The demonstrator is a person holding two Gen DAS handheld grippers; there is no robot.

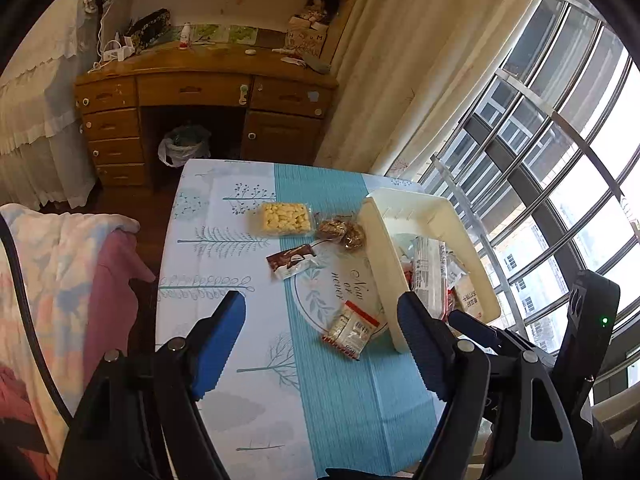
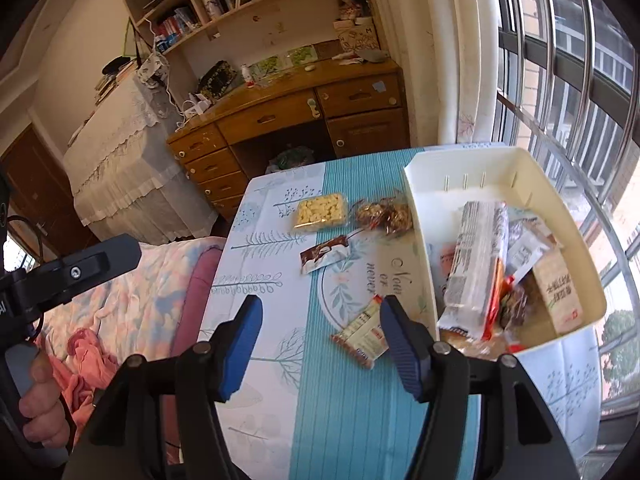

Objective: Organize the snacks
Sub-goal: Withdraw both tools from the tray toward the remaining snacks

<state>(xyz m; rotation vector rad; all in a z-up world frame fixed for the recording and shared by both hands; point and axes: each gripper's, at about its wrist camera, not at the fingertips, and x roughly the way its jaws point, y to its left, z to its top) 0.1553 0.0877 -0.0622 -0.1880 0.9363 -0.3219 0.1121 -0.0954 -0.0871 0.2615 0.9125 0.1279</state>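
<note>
One red-edged snack packet (image 2: 362, 334) just beside right gripper (image 2: 320, 320), seemingly untouched.

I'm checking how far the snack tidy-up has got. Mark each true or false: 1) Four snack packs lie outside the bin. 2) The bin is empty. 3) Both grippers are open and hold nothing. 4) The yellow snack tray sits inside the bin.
1) Four packs outside the white bin: true.
2) False: several packs are inside.
3) Left gripper and right gripper open, nothing held: true.
4) False: the yellow snack tray lies on the tablecloth, apart from the bin.
</note>
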